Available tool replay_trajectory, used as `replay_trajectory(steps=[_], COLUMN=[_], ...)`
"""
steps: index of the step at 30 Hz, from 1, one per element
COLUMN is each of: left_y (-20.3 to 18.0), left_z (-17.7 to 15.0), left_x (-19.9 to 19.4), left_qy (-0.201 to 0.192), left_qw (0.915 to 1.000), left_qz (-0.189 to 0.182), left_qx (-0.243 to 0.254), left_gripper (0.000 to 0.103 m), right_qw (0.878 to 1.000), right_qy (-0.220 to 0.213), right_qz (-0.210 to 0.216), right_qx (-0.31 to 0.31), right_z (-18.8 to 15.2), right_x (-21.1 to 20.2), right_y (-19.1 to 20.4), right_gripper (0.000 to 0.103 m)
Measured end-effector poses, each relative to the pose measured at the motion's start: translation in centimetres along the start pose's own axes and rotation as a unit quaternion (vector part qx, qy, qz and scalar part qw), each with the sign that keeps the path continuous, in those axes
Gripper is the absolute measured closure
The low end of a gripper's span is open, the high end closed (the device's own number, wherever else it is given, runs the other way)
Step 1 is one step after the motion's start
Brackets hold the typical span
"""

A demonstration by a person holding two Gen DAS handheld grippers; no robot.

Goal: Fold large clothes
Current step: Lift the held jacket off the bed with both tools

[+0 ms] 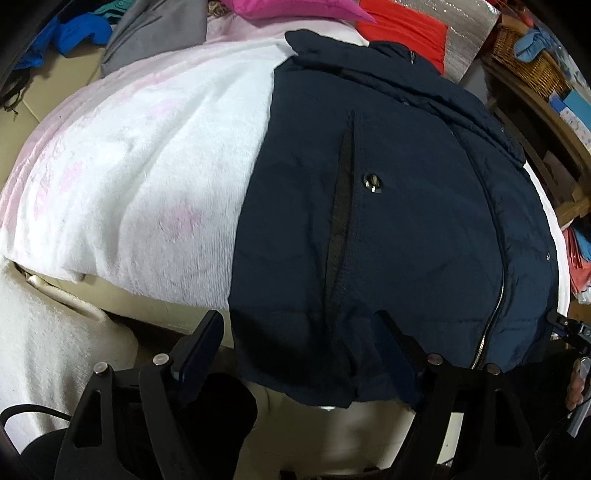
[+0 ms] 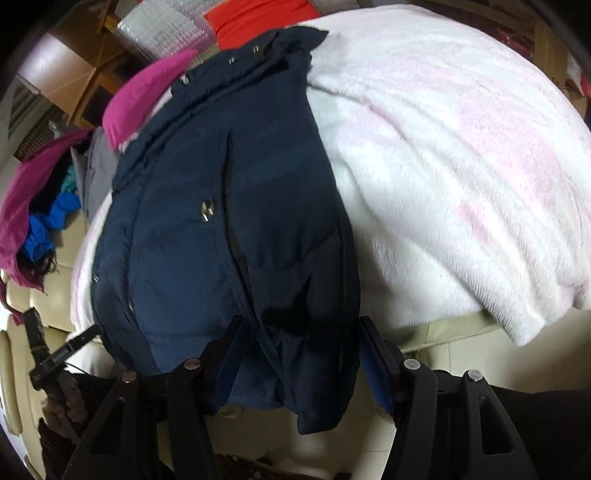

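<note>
A navy padded jacket (image 1: 406, 206) lies front up on a white and pink fleece blanket (image 1: 147, 155), hem toward me and hanging over the near edge. It shows a zip, a snap and a pocket slit. My left gripper (image 1: 299, 332) is open at the hem's left corner, fingers wide apart. In the right wrist view the jacket (image 2: 221, 229) lies folded narrow, sleeve along its right side. My right gripper (image 2: 299, 336) is open with the hem's right part between its fingers, not pinched. The left gripper (image 2: 62, 350) shows at the left edge there.
Loose clothes lie at the far end: a magenta piece (image 1: 295, 7), a red one (image 1: 406, 29), a grey one (image 1: 159, 33) and a blue one (image 1: 74, 33). A wicker basket (image 1: 528, 55) and wooden shelf stand at the right. A cream sofa edge (image 2: 44, 314) lies under the blanket (image 2: 461, 166).
</note>
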State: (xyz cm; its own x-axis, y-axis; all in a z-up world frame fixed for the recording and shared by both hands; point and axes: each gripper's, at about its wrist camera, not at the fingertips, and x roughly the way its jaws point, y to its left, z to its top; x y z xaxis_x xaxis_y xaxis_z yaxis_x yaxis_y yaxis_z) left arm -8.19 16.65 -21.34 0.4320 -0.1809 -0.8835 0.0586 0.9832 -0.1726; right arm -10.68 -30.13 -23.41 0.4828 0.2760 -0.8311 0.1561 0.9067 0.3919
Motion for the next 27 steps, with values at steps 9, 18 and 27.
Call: replay_trajectory(steps=[9,18,27], left_y=[-0.5,-0.9,-1.5], left_z=[-1.3,-1.2,-1.2], left_x=[1.2,2.0,2.9], left_qy=[0.034,0.048,0.051], left_qw=[0.9992,0.9983,0.9982], left_qz=[-0.023,-0.031,-0.032], left_qx=[0.001,-0.009,-0.002], left_gripper=[0.050,0.047,0.059], right_qw=[0.997,0.997,0.992], right_qy=[0.033,0.035,0.053], right_qz=[-0.041,-0.026,-0.048], right_qx=[-0.056,-0.070,-0.101], right_z=[-1.4,-1.8,-1.8], right_x=[1.5,1.0,2.3], right_y=[1.8,2.0,2.8], right_gripper=[0.074,0.077,0.078])
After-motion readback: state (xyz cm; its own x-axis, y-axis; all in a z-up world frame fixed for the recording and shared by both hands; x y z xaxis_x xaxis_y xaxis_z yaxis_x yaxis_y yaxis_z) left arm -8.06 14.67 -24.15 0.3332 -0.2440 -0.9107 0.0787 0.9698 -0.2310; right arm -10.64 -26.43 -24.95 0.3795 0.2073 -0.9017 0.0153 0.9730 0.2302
